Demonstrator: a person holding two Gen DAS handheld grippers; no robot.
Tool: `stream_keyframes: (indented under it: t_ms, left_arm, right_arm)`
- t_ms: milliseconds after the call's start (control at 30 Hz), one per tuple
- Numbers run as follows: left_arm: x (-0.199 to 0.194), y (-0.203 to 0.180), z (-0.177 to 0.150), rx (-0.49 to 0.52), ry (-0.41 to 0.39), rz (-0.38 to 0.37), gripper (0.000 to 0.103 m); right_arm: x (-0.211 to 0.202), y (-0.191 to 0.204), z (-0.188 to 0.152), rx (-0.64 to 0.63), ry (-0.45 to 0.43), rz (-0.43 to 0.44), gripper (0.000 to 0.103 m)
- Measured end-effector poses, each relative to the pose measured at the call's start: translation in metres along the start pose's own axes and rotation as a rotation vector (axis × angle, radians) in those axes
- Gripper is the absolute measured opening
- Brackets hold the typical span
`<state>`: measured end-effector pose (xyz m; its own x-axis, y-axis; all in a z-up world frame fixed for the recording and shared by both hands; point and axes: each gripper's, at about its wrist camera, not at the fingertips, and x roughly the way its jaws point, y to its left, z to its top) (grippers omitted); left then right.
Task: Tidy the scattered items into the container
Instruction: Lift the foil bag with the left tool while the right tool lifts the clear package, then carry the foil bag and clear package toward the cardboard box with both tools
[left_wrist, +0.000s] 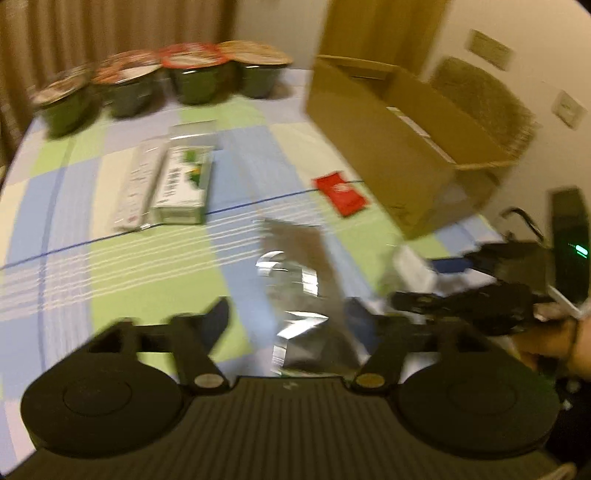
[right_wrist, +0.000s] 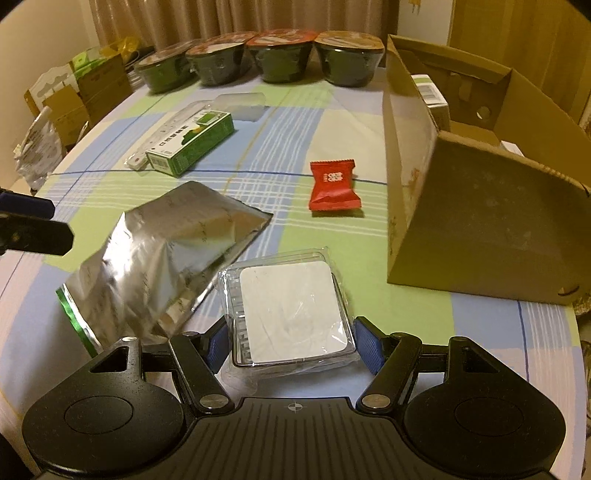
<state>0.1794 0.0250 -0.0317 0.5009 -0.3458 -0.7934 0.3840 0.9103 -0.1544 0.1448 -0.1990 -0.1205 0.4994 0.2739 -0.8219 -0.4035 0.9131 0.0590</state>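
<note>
The right claw (right_wrist: 290, 341) is spread wide around the clear plastic pack with a white square (right_wrist: 291, 315) on the counter (right_wrist: 332, 122). The left claw (left_wrist: 291, 325) is spread over the shiny silver bag (left_wrist: 299, 291). The brown cardboard box (right_wrist: 480, 206) stands nearby.

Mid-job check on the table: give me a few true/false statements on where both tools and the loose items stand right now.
1. The right tool straddles the clear plastic case, fingers open. True.
2. The red packet is inside the cardboard box. False: it lies on the tablecloth beside the box.
3. The left tool is open around the silver foil pouch. True.
4. The green box stands upright. False: it lies flat.
5. Four lidded bowls line the far edge. True.
</note>
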Motion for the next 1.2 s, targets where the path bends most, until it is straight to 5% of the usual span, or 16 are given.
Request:
stream_keyframes:
  t_ms: [167,467,667,800,900,1200]
  left_arm:
    - [0.014,-0.003,0.007,-0.030,0.010,0.017,0.075]
    - [0.064,-0.053,0.009,0.216,0.080,0.111,0.074]
    - [0.092,-0.064,0.006,0.303,0.148,0.130,0.060]
    - [0.091,-0.064,0.006,0.323,0.165,0.112,0.041]
    - [0.082,-0.061,0.007,0.327,0.185,0.069,0.036]
    - [0.064,-0.042,0.007,0.353,0.290,0.030,0.040]
  right_arm:
    - [0.002,-0.006,-0.001,0.014,0.001,-0.006,0.071]
    - [0.004,-0.017,-0.003,0.045,-0.004,-0.004,0.071]
    - [0.005,-0.022,-0.002,0.057,-0.014,-0.002,0.072]
    - [0.006,-0.021,-0.001,0.059,-0.018,-0.003,0.072]
    - [0.005,-0.021,-0.001,0.060,-0.020,0.003,0.072]
    - [0.006,-0.012,0.000,0.060,-0.023,0.029,0.072]
